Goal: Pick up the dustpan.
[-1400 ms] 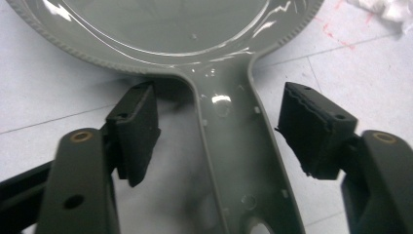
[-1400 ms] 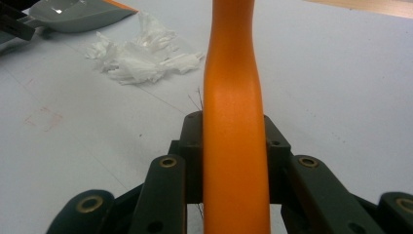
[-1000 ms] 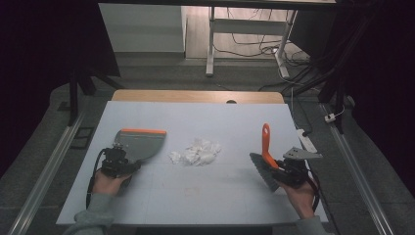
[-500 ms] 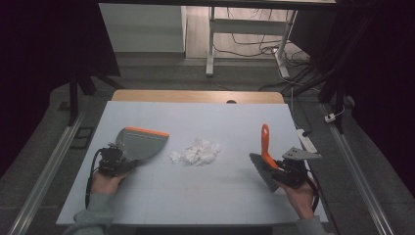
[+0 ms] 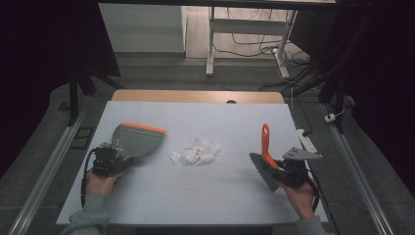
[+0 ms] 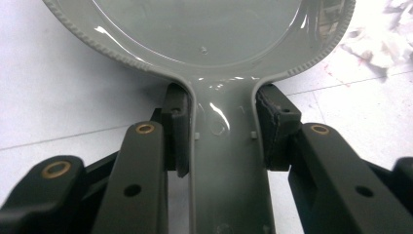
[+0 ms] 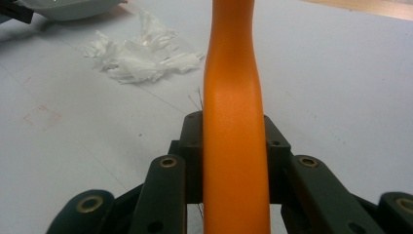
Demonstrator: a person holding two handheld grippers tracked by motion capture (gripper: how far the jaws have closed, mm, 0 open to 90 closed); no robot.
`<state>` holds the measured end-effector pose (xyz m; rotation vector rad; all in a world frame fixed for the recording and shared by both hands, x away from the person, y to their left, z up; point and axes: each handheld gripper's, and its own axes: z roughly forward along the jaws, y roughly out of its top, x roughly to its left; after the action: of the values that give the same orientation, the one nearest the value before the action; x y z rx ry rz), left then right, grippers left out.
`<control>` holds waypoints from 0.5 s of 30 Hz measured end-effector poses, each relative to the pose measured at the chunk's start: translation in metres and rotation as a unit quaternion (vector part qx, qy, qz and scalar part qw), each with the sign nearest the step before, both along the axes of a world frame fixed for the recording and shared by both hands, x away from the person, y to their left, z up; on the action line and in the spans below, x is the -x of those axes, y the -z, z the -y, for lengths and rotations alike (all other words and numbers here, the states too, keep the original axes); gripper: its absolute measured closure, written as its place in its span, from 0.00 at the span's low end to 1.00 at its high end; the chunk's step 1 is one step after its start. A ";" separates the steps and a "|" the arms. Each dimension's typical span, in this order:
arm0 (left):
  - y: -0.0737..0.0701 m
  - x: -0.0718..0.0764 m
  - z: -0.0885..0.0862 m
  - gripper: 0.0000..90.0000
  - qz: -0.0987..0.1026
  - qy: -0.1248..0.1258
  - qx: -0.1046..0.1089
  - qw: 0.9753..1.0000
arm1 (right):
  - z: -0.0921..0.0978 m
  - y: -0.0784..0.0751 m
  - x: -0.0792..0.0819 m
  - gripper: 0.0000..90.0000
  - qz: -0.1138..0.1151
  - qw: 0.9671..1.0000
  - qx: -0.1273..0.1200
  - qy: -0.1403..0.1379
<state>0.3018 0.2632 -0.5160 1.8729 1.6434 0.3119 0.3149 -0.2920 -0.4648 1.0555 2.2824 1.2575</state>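
A grey dustpan (image 5: 137, 140) with an orange front lip lies on the white table (image 5: 205, 196) at the left. My left gripper (image 5: 108, 157) is shut on its handle; in the left gripper view both pads (image 6: 274, 127) press the dustpan (image 6: 214, 44) handle. At the right, my right gripper (image 5: 286, 171) is shut on the orange handle of a hand brush (image 5: 265, 154), whose dark bristles point down and left. The right gripper view looks along the brush (image 7: 234, 122) handle. A pile of torn white paper scraps (image 5: 196, 151) lies on the table between the two tools, also as paper scraps (image 7: 139, 53).
A wooden strip (image 5: 195, 96) runs along the table's far edge. Beyond it stand a white table leg (image 5: 211, 41) and floor cables. A metal rail (image 5: 46, 171) borders the table's left side, and a power strip (image 5: 307, 142) lies off its right edge.
The dustpan and my left gripper have shifted slightly. The brush and right gripper hold nearly the same spot.
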 end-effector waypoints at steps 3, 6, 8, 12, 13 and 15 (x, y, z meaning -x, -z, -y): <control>-0.002 0.001 0.000 0.69 0.006 0.006 0.000 1.000 | 0.000 0.000 0.000 0.78 0.001 1.000 0.000 0.000; -0.004 0.002 -0.001 0.69 0.010 0.013 -0.001 1.000 | 0.000 -0.001 0.000 0.78 0.002 1.000 0.000 -0.001; -0.005 0.003 -0.001 0.69 0.013 0.017 0.001 1.000 | 0.001 -0.001 0.000 0.78 0.002 1.000 -0.002 -0.001; -0.008 0.005 -0.003 0.69 0.021 0.023 0.003 1.000 | 0.002 -0.002 0.000 0.78 0.003 1.000 -0.005 0.000; -0.008 0.005 -0.003 0.69 0.023 0.027 0.004 0.999 | 0.002 -0.002 0.000 0.78 0.003 1.000 -0.006 0.000; -0.010 0.006 -0.004 0.69 0.027 0.033 0.006 0.999 | 0.002 -0.002 0.000 0.78 0.004 1.000 -0.006 0.001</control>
<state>0.2953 0.2671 -0.5063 1.8905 1.5411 0.3207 0.3145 -0.2938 -0.4627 1.0558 2.2696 1.2746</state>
